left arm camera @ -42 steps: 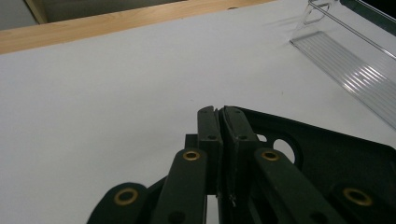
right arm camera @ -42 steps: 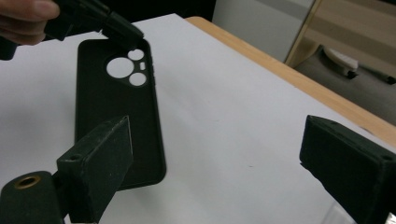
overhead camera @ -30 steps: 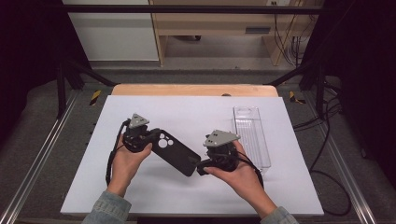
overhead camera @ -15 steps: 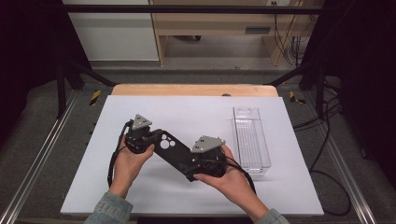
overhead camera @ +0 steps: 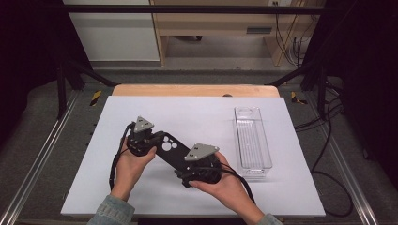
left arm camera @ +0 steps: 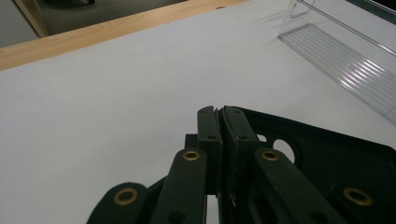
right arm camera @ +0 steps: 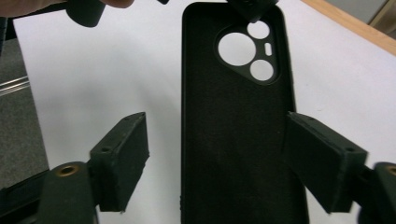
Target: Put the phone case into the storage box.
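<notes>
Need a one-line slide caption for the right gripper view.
Right gripper open around black phone case, not yet gripping.

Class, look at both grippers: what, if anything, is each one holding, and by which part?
The left gripper clamps the black phone case at its camera-cutout end. The right gripper straddles the other end, its jaws just closing, not yet gripping.

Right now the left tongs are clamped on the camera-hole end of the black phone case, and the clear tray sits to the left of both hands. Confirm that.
Not quite. The left tongs are clamped on the camera-hole end of the black phone case, but the clear tray lies to the right of both hands, not the left. The high view shows it.
</notes>
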{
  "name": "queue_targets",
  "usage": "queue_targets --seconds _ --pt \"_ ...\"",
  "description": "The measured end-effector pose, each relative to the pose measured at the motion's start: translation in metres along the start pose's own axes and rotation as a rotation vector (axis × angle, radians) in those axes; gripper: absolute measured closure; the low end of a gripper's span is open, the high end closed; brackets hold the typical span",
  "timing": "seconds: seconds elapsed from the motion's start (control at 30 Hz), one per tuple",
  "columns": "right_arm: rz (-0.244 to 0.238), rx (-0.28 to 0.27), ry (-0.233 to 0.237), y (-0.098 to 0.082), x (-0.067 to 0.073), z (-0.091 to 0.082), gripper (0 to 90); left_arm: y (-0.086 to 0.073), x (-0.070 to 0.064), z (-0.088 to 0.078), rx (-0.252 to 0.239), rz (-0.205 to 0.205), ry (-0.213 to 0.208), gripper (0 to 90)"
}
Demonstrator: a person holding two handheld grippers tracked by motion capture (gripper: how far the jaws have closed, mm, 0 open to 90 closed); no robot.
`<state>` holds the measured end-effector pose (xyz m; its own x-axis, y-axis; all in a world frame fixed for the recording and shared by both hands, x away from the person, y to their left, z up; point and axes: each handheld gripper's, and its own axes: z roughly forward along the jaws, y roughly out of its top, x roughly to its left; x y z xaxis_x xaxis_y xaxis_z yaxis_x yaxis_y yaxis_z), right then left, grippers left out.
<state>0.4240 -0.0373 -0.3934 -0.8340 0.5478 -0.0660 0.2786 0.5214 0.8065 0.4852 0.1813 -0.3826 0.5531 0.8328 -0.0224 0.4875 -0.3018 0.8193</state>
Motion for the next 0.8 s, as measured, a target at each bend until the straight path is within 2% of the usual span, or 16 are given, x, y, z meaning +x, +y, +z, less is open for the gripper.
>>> queue_targets --seconds 0.23,0.53,0.8 --pt "-0.007 0.014 0.021 0.0 0.003 0.004 31.6 -0.003 0.0 -0.002 -0.002 -0.004 0.005 86.4" --pt "-0.028 0.029 0.067 0.002 0.011 0.01 56.2 -0.005 0.001 -0.003 0.003 -0.01 0.014 86.4" --pt "-0.021 0.062 0.086 0.003 0.015 0.021 69.1 -0.004 -0.003 -0.003 0.004 -0.009 0.011 86.4"
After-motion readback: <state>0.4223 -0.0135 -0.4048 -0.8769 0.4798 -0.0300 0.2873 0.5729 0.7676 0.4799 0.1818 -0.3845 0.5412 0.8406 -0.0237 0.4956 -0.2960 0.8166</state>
